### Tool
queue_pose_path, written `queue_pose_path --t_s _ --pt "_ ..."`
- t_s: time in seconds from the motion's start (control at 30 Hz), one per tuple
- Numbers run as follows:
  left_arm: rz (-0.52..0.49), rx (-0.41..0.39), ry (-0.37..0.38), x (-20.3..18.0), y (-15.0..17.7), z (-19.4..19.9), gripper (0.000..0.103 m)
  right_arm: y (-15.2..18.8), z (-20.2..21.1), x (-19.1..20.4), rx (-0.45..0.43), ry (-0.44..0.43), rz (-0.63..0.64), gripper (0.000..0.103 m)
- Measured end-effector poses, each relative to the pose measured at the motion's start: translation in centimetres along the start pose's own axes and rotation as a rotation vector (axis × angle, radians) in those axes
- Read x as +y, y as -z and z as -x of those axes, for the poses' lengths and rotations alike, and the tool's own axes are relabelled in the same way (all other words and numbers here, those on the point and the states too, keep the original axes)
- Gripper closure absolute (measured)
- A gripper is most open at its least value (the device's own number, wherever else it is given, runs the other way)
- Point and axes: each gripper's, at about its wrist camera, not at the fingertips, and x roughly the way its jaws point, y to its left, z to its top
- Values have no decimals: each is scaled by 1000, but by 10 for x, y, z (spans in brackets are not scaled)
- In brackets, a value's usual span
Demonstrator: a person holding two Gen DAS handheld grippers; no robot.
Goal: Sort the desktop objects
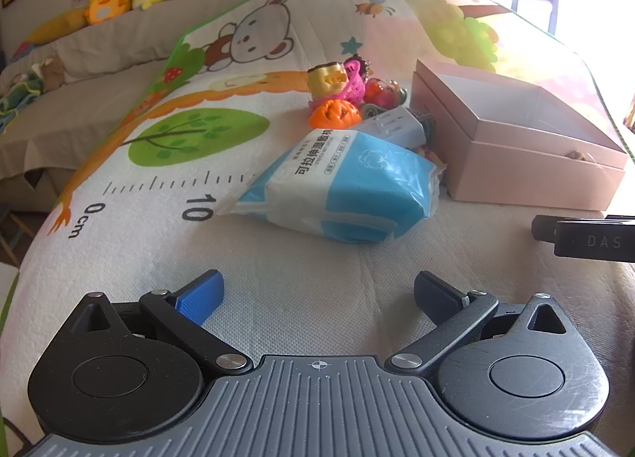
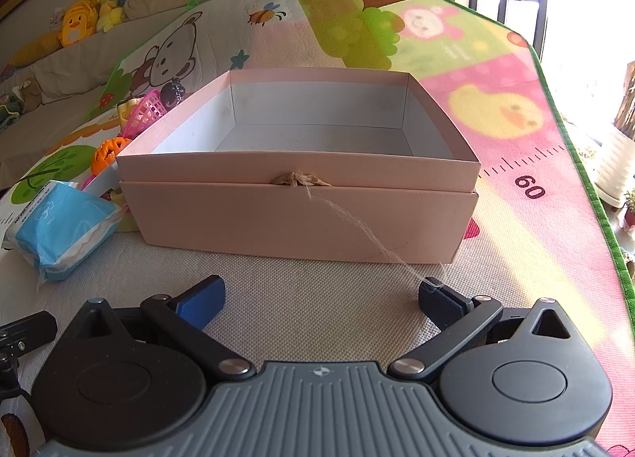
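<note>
While both my tools wait low over the cartoon-printed play mat (image 1: pixel 166 187), my left gripper (image 1: pixel 317 294) has its jaws spread apart and empty. Ahead of it and slightly right lies a blue and white soft plastic pack of cotton pads (image 1: pixel 341 183), its long axis running away toward a cluster of small toys (image 1: pixel 349 93). Further right, my right gripper (image 2: pixel 321 298), jaws likewise wide and empty, faces the open pink cardboard box (image 2: pixel 297 215). I judge the left hand nearer the pack, the box to its right.
</note>
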Motion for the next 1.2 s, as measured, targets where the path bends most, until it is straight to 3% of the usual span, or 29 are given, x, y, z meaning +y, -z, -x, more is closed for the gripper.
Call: queue_pose_path --t_s 1.07,1.2 --pt "-1 2 5 1 1 -2 0 -1 2 -1 2 0 -3 0" --pt "-10 12 8 1 1 0 0 -3 3 1 51 -2 -2 0"
